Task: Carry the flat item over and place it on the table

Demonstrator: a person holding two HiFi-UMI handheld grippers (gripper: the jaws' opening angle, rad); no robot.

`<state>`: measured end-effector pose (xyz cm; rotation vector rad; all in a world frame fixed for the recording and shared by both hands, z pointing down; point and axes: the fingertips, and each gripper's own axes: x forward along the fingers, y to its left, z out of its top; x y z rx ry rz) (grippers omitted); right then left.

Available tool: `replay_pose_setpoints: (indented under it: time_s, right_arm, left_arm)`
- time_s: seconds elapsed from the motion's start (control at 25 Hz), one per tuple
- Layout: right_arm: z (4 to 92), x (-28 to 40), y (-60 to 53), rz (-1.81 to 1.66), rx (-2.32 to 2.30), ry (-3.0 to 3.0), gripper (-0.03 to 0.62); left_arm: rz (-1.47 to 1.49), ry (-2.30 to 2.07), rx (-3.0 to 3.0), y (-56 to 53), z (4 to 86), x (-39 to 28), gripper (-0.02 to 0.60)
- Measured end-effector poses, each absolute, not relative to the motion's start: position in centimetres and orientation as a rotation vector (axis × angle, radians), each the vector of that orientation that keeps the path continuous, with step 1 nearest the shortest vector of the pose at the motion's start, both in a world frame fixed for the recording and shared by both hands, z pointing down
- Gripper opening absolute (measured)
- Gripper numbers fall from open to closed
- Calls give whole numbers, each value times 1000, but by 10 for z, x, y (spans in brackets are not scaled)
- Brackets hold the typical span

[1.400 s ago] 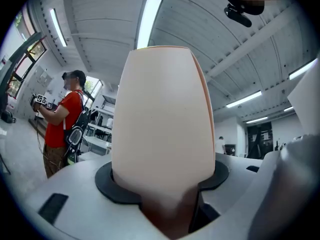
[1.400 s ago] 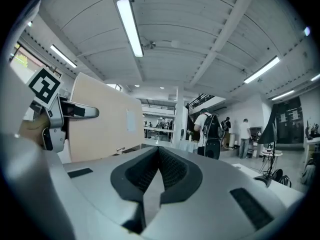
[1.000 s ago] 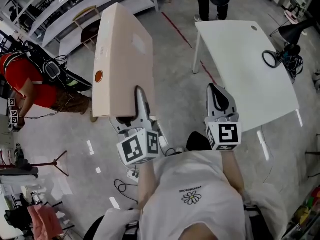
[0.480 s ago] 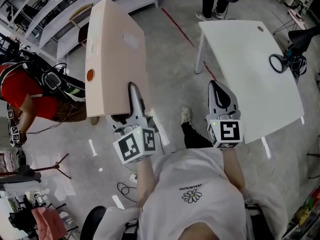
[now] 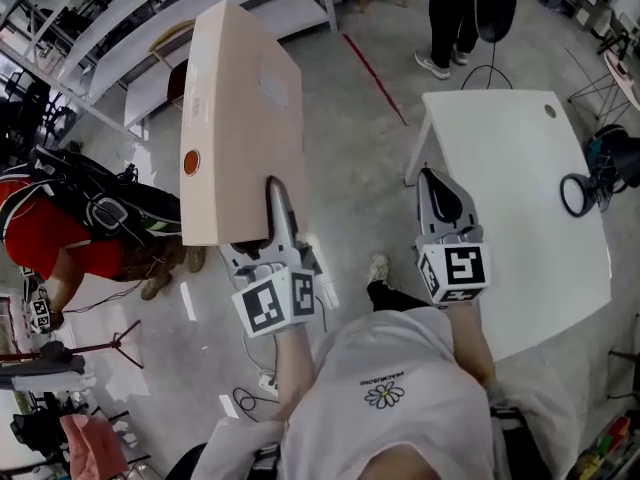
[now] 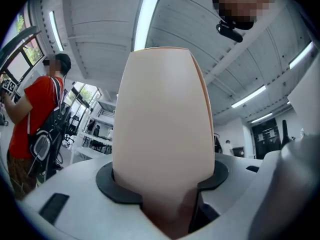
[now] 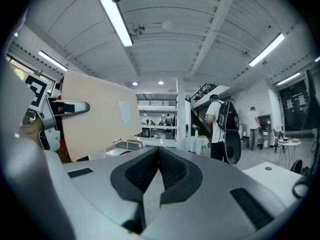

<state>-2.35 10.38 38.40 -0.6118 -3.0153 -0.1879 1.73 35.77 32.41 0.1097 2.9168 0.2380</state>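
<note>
1. The beige flat panel stands upright in the air over the concrete floor, apart from the left edge of the white bench. An orange round spot marks its narrow side.
2. The left gripper has its jaws clamped on the panel's lower edge.
3. The right gripper, with its jaws closed together on nothing, hangs over the bench's left edge.
4. A black cable coil lies at the bench's right edge.
</note>
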Motion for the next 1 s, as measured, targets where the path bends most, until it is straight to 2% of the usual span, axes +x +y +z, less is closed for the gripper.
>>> replay_pose_setpoints:
  time_s: [0.2,0.36,0.72,1.0]
  right_arm:
    - [368,-131,82,-201,-673,-3024,12]
    - [364,-183,77,-169,-712,-3002,12]
    - [362,-249,74,-167,-709,-3024,12]
    - [359,-255,46,-94,-528,-3094,12]
  left_arm:
    - [257,2904,157,336,316,-80,285]
    - [266,2911,207,336,311,-130,285]
    - [350,2921,275,336,312,-191,285]
    - [316,2889,161,330,296,-215,285]
